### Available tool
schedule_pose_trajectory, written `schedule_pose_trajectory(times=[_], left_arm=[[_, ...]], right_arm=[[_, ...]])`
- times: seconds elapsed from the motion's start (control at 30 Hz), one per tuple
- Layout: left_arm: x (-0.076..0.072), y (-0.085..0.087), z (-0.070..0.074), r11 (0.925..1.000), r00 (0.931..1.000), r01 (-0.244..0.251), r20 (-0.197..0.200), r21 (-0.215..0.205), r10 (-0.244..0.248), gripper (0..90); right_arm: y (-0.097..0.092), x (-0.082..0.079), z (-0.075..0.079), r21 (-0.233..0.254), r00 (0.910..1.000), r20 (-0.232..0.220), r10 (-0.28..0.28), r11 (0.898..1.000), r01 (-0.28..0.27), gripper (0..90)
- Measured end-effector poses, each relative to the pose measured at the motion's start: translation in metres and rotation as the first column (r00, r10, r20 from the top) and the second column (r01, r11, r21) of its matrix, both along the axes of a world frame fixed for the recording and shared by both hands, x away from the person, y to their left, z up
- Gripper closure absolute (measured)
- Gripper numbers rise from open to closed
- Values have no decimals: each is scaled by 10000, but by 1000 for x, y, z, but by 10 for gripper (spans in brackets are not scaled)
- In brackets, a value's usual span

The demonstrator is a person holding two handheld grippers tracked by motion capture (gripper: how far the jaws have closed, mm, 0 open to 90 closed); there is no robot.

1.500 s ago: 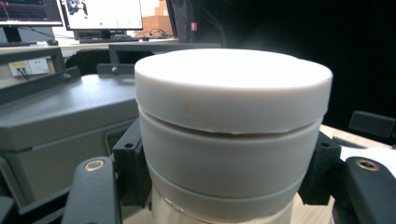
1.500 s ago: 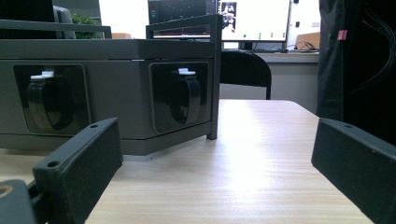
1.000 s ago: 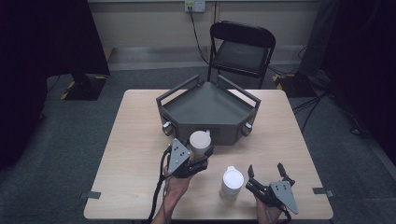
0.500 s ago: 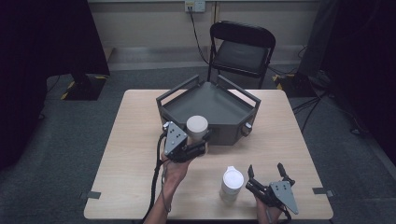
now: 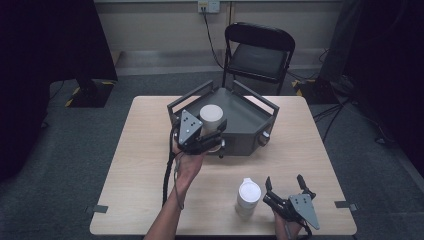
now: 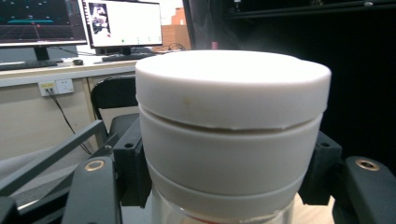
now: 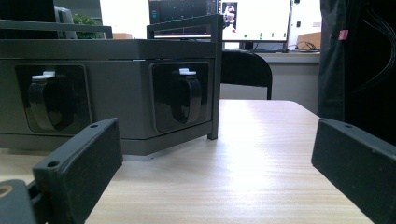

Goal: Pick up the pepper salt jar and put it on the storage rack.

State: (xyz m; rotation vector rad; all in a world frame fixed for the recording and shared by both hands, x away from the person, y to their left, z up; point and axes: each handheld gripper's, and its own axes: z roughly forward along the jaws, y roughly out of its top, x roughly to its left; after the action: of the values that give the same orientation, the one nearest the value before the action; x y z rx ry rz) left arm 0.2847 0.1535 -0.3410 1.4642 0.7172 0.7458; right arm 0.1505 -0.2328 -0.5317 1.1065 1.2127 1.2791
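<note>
A black folding chair (image 5: 260, 55) behind the wooden table (image 5: 145, 165) — wall socket (image 5: 208, 6), monitors (image 6: 122, 23) beyond.

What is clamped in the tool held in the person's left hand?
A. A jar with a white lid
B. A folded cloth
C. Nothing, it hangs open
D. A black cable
A: in the left gripper view the black jaws of the left gripper press on both sides of the white-lidded jar, held at the grey tray.

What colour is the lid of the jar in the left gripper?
White; the lid shows best in the left gripper view.
</note>
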Motion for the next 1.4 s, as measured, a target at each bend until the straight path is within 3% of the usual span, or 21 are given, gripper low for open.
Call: schedule_pose_trajectory(times=[0.37,0.63,0.77,1.1,1.4], left_arm=[[27,-16,12,9980,9975,-623,-334,139,627,351],[48,-19,24,9965,9955,-839,-432,21,839,351],[57,-21,28,9957,9948,-905,-458,174,912,351],[74,-26,18,9909,9876,-1328,-817,232,1342,352],[84,-30,11,9889,9828,-1418,-1131,442,1459,351]], right_arm=[[0,0,0,-3,10000,-1,20,10000,-20,6],[0,0,0,9,10000,-3,24,10000,-24,6],[0,0,0,-13,10000,-6,13,10000,-13,6],[0,0,0,2,10000,-6,7,10000,-7,6],[0,0,0,9,10000,-6,7,10000,-7,6]])
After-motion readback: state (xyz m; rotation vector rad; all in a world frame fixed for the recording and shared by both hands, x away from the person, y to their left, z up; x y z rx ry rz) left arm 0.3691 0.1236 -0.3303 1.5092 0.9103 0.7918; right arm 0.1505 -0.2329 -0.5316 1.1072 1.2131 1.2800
